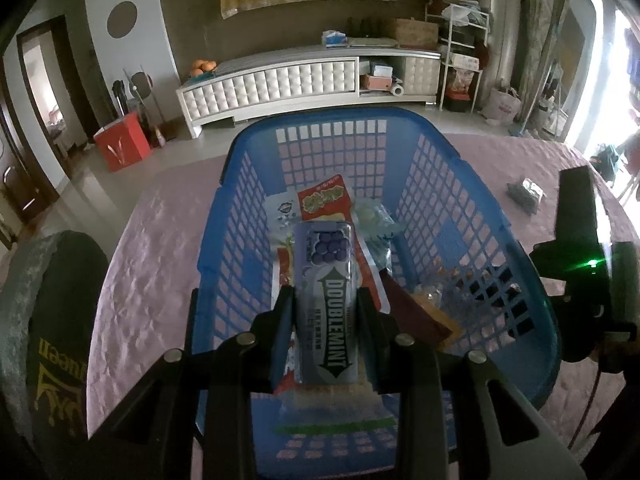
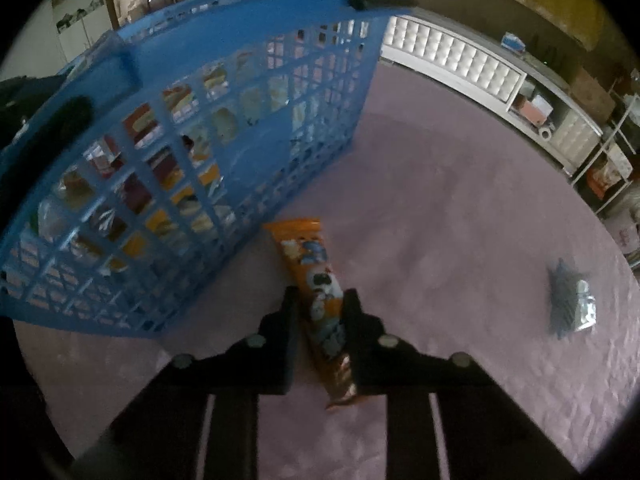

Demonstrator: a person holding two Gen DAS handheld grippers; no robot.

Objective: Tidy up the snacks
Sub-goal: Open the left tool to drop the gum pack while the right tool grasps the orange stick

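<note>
My left gripper [image 1: 325, 294] is shut on a purple Doublemint gum pack [image 1: 326, 304] and holds it over the inside of the blue plastic basket [image 1: 492, 240]. Several snack packets [image 1: 324, 200] lie in the basket. My right gripper [image 2: 318, 296] is shut on an orange snack packet [image 2: 316, 280] just above the pink tablecloth, beside the basket's [image 2: 256, 40] outer wall. The right gripper's body also shows at the right edge of the left wrist view [image 1: 580, 264].
A small grey packet [image 2: 570, 304] lies on the pink tablecloth [image 2: 440, 200] to the right; it also shows in the left wrist view [image 1: 524, 194]. A dark round cushion [image 1: 52, 320] is at the left. A white cabinet [image 1: 280, 80] stands beyond the table.
</note>
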